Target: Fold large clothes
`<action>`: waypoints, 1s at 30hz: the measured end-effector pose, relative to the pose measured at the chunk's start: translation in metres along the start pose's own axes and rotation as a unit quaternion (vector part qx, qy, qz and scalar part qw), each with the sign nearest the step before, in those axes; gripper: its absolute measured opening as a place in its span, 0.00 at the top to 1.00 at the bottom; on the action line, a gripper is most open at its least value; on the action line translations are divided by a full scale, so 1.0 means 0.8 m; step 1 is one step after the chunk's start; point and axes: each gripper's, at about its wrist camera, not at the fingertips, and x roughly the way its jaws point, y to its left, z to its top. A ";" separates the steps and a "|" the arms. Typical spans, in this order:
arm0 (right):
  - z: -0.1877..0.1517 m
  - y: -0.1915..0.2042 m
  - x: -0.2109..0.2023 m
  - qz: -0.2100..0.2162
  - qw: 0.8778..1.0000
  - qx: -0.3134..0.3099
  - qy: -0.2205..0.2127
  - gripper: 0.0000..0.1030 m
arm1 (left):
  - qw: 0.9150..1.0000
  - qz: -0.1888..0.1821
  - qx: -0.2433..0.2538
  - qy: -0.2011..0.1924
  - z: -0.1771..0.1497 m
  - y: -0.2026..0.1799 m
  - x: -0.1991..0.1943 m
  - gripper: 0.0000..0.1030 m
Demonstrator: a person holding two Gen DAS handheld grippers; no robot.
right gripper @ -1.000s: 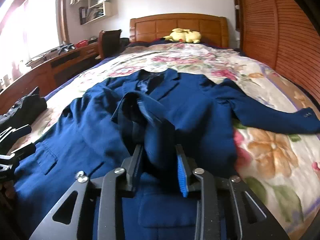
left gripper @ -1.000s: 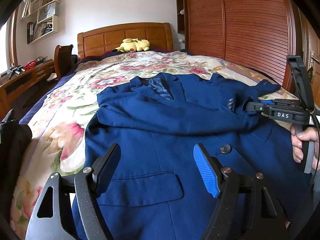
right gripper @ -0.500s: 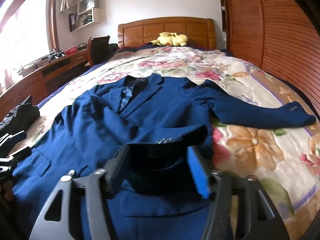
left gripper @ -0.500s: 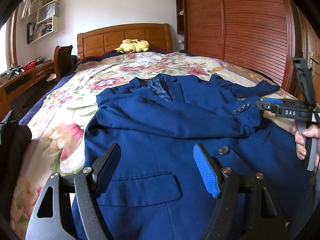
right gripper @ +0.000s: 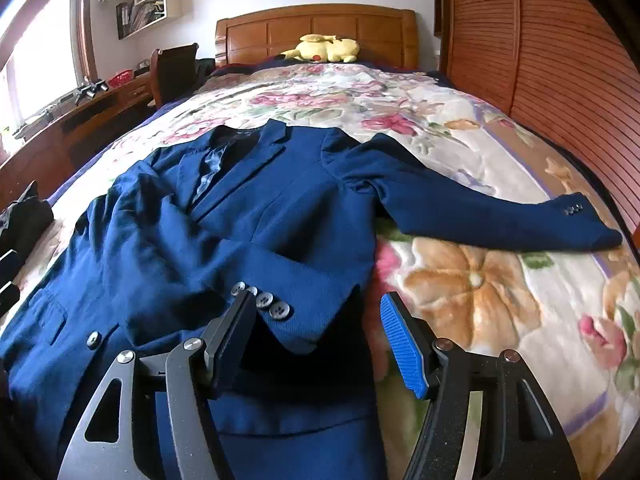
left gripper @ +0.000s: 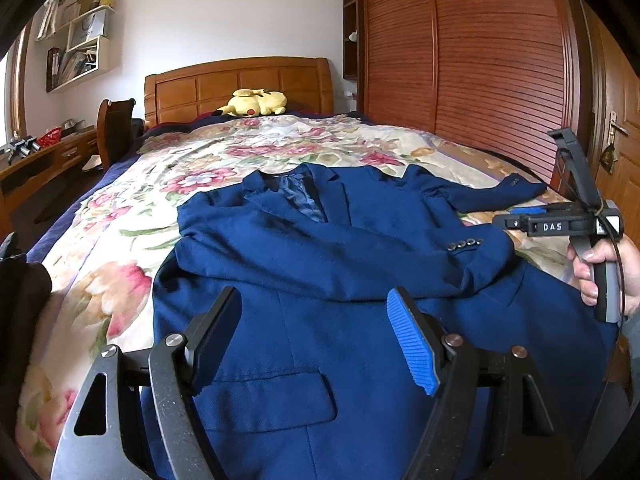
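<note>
1. Blue blazer (right gripper: 280, 216) lies face-up on the floral bedspread (right gripper: 480, 280), collar (left gripper: 292, 188) toward the wooden headboard (left gripper: 240, 80), hem toward me. Long axis runs down the bed, foot to head.
2. One sleeve is folded across the chest (left gripper: 340, 256), its buttoned cuff (right gripper: 272, 308) just ahead of my right gripper (right gripper: 316, 332). Other sleeve (right gripper: 480, 216) is spread out sideways on the bedspread, pointing at the wardrobe (right gripper: 560, 80) side.
3. My right gripper: jaws have just been opening, now apart, nothing pinched; the cuff lies just beyond the pads, not clamped.
4. My left gripper (left gripper: 316, 340): jaws wide apart, empty, hovering over the lower front near the flap pocket (left gripper: 272, 400).
5. Handling, my guess: soft but thick woven cloth with lining, moderately heavy, drapes and slides over itself; shoulders and lapels stiffer, hold shape. Not fragile; buttons could snag.
6. Where I'd grab: spread sleeve at its cuff (right gripper: 572, 210) to bring it across, then hem corners to fold up toward the collar.
7. Yellow plush toy (right gripper: 324, 48) by the headboard, well apart, no issue.
</note>
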 end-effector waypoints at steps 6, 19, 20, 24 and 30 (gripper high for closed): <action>0.024 -0.006 -0.026 0.031 0.999 0.000 -0.032 0.35 | 1.000 -0.003 -0.005 -0.003 0.004 0.003 0.003 0.26; 0.022 -0.004 0.069 -0.002 0.996 -0.050 0.068 0.35 | 1.000 0.001 -0.006 0.012 0.004 0.008 0.017 0.26; 0.021 -0.006 0.074 0.005 0.996 -0.046 0.074 0.39 | 1.000 0.002 -0.005 0.012 0.004 0.008 0.018 0.26; 0.021 -0.007 0.079 0.025 0.995 -0.060 0.076 0.86 | 1.000 0.004 -0.008 0.011 0.005 0.011 0.020 0.26; 0.038 -0.010 0.033 -0.006 0.996 -0.085 -0.005 0.96 | 1.000 0.007 -0.015 0.018 0.005 0.014 0.029 0.26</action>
